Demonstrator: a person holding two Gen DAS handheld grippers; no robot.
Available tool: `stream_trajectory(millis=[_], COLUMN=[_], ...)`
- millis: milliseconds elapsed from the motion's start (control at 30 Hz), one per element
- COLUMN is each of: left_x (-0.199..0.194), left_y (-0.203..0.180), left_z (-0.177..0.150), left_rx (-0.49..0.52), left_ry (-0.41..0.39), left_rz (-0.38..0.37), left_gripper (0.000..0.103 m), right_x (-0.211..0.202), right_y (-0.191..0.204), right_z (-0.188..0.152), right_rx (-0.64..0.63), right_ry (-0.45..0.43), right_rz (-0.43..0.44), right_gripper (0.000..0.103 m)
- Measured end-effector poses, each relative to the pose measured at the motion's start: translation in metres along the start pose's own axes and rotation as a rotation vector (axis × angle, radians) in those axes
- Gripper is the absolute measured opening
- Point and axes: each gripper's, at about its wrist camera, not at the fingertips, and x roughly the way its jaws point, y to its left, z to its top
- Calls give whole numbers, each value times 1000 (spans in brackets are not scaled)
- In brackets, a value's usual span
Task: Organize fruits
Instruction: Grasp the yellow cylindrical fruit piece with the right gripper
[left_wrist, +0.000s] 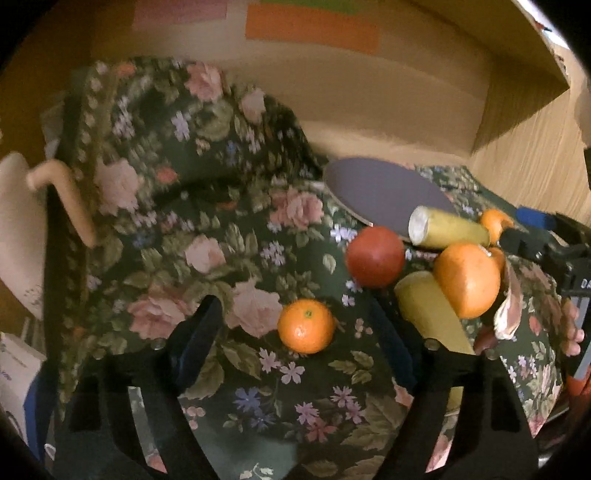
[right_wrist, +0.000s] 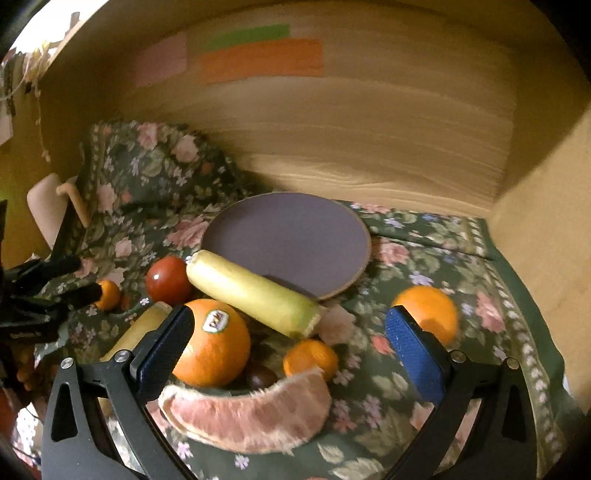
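Left tool (left_wrist: 299, 332) jaws apart, nothing clamped, small mandarin (left_wrist: 306, 325) between them on the floral cloth (left_wrist: 207, 221). Right tool (right_wrist: 291, 343) also apart over the fruit pile: stickered orange (right_wrist: 214, 347) against its left pad, pomelo segment (right_wrist: 251, 413) at 6 o'clock, banana (right_wrist: 251, 295) lapping the empty purple plate (right_wrist: 291, 236) at 12, tomato (right_wrist: 168, 280) at 10
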Motion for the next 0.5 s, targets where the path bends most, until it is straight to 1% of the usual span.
stream_trajectory(millis=[67,200,300,367,433,467,500], left_x=[5,11,14,17,18,19,19], left_y=[1,4,11,13,15,16,17], left_z=[0,2,4,5,6,7,7], left_rx=[0,39,70,72,69,67,63], left_ry=[25,62,84,90,90,90,90], left_rz=[-14,-5,5,2,-1,-8,-18], left_gripper=[76,70,61,52,46,41,40], right_x=[9,31,42,49,55,59,63], right_y=[4,9,15,20,24,27,30], right_z=[5,10,15,19,23,25,26], right_rx=[-17,-43,-70,-98,-124,-141,-164], right_ry=[17,77,113,134,153,168,189], right_rz=[5,45,61,75,77,79,86], right_gripper=[103,103,102,102,99,95,91])
